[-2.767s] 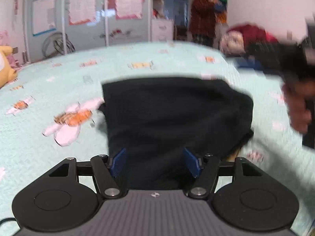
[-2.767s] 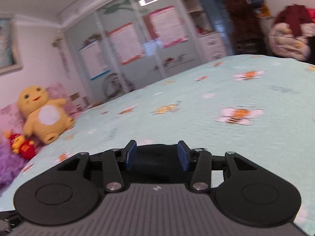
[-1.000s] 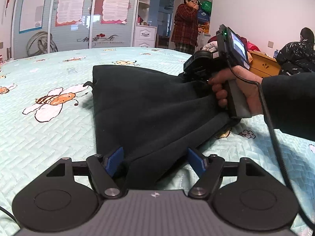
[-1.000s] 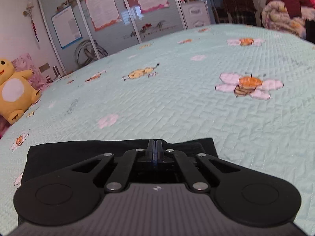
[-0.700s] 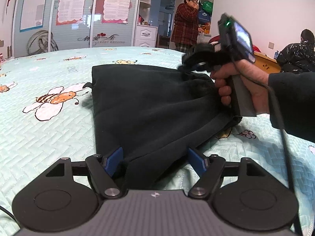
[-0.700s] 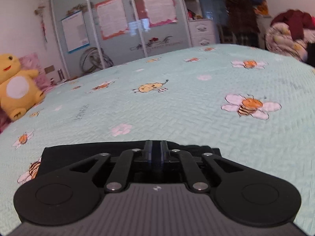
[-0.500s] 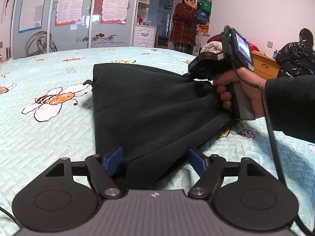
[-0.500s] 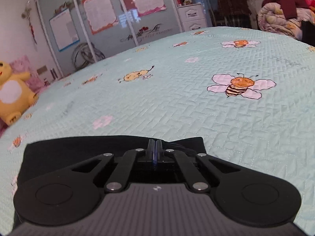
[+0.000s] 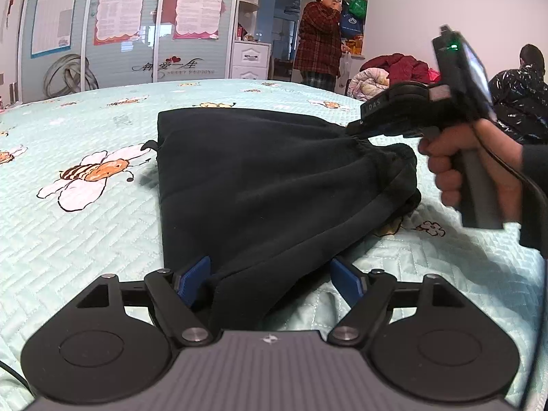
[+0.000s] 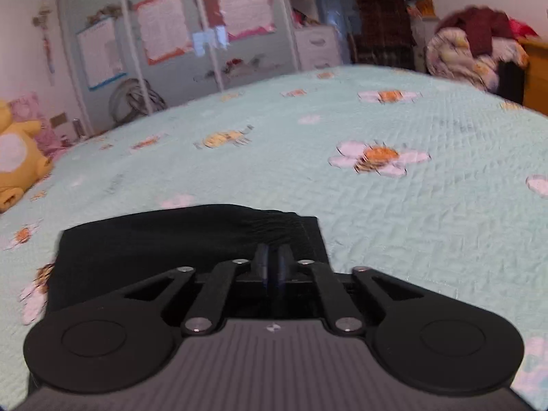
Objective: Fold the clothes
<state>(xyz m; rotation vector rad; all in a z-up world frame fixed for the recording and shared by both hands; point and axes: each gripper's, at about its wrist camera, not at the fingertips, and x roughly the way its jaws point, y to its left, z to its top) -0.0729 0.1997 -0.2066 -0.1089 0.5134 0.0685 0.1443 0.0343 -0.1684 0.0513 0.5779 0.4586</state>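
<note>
We see the black garment (image 9: 267, 185) lying folded on the pale green quilted bedspread (image 9: 85, 233), its near corner raised and running in between the blue pads (image 9: 193, 275) of our left gripper (image 9: 270, 279). That gripper's jaws stand wide, having just been opening a little further, and the cloth passes between them with the right pad clear of it, so we read nothing as clamped there. At the garment's far right edge, by the gathered waistband, our right gripper (image 9: 356, 130) meets the cloth, carried by our right hand (image 9: 459, 167) on its grey handle. In the right wrist view the right gripper (image 10: 272, 267) shows its two pads close together with a narrow gap; its jaws have just been opening from shut, and the picture is blurred, so we cannot tell whether cloth is still pinched between them. Beyond the garment the bedspread shows printed bees and flowers (image 10: 378, 157). A yellow plush toy (image 10: 15, 157) sits at the left, and a person in a red plaid top (image 9: 320, 41) stands near white drawers (image 9: 250, 63).
</note>
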